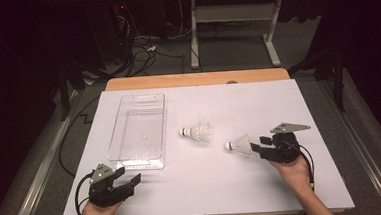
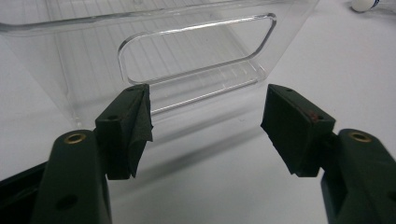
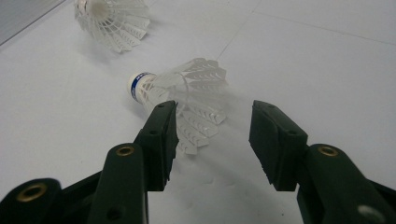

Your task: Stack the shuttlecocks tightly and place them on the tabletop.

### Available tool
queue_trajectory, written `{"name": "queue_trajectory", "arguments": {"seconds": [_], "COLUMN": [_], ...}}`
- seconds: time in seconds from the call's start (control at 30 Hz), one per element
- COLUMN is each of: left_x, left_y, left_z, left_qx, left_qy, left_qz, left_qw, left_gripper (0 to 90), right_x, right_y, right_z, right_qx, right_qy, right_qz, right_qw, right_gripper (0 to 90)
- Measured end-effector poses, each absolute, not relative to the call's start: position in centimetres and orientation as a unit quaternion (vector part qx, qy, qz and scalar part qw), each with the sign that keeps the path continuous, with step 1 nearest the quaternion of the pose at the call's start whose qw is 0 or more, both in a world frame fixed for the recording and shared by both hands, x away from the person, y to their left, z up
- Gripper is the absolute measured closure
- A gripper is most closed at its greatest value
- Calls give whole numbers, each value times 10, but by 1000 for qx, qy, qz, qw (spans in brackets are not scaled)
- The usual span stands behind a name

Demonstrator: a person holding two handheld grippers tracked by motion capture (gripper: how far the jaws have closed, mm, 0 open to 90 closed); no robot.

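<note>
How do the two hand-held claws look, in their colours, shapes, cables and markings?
Both the left claw and the right claw are black, each with two blocky jaws faced by ribbed dark pads, brass-coloured rivets at the joints, a grey three-cornered plate on top and a black cable trailing back. One left pad bears a small reddish mark. No sleeves show on the forearms.

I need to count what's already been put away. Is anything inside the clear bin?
The clear bin looks empty; its ribbed floor shows through. Both shuttlecocks lie outside on the table.

White shuttlecock (image 3: 187, 100), blue band at cork; second shuttlecock (image 3: 114, 21) white; clear tray (image 1: 139, 133); black jaws.
</note>
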State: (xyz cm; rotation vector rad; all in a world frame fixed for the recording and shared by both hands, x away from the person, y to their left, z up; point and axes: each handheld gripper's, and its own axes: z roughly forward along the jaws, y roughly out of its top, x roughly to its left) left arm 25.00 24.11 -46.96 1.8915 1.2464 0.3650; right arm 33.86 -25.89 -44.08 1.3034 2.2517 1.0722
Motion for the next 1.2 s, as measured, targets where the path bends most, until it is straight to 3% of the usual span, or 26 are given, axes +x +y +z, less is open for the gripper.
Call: {"name": "queue_trajectory", "arguments": {"seconds": [1.2], "left_x": [249], "left_y": [241], "left_z": [-469], "left_qx": [751], "left_qy": [494], "left_qz": [147], "left_qw": [412], "left_gripper": [337], "right_x": [303], "right_y": [-258], "right_z": [-444], "right_qx": [444], "right_qy": [789], "right_qz": [395], "right_qw": [156], "right_gripper": [556]}}
